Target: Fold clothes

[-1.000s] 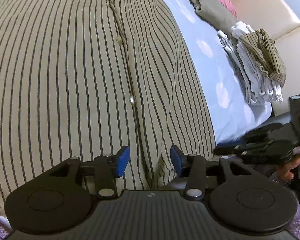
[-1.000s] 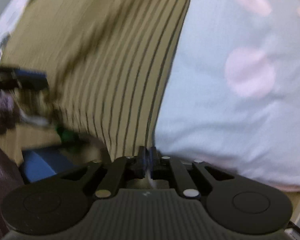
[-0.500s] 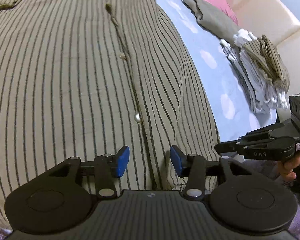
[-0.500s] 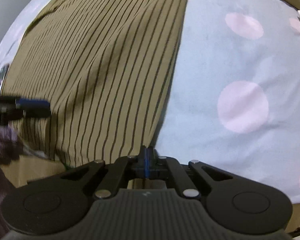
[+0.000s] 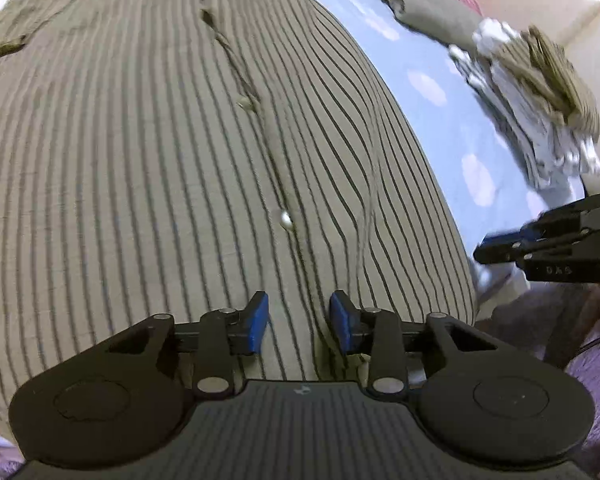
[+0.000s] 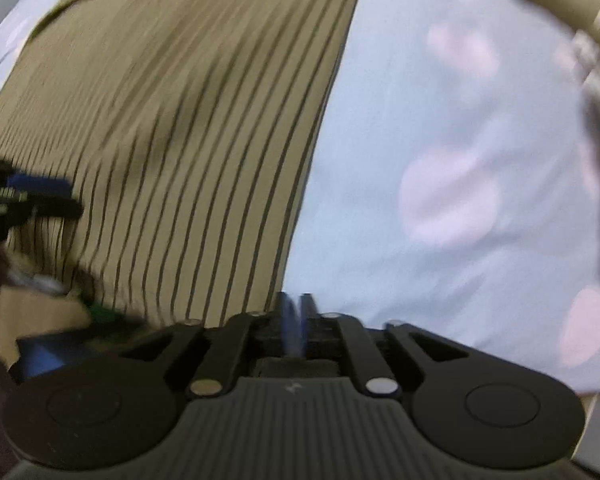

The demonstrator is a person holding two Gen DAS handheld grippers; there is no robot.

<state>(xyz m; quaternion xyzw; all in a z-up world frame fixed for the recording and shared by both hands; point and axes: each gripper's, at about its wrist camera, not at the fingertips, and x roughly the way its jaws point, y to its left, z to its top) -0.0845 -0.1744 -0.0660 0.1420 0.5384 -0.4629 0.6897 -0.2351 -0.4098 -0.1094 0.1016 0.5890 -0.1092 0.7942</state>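
A striped button-up shirt [image 5: 160,168] lies spread flat on the bed, olive cloth with thin dark lines, its button placket [image 5: 260,120] running up the middle with a pale button [image 5: 286,220] showing. Its right-hand edge curves down along the pale blue bedsheet [image 5: 432,92], which is printed with soft pink dots; in the right wrist view that same straight edge [image 6: 320,120] divides shirt from bare sheet, and the sheet beyond it lies wide and smooth.

The left gripper [image 5: 298,322] hovers over the shirt's near hem, its blue-padded jaws spread apart with cloth visible between them but nothing pinched. The right gripper [image 6: 296,320] sits at the shirt's lower right corner, just over the edge, jaws pressed nearly together; the view is blurred, and I cannot tell whether any fabric is caught between them.

Farther along the sheet, near the cream headboard [image 5: 540,4], a stack of folded clothes [image 5: 540,112] rests, white layers with a striped olive piece on top. Beyond it lies a plain olive garment [image 5: 420,4], rumpled and soft, well apart from the shirt.
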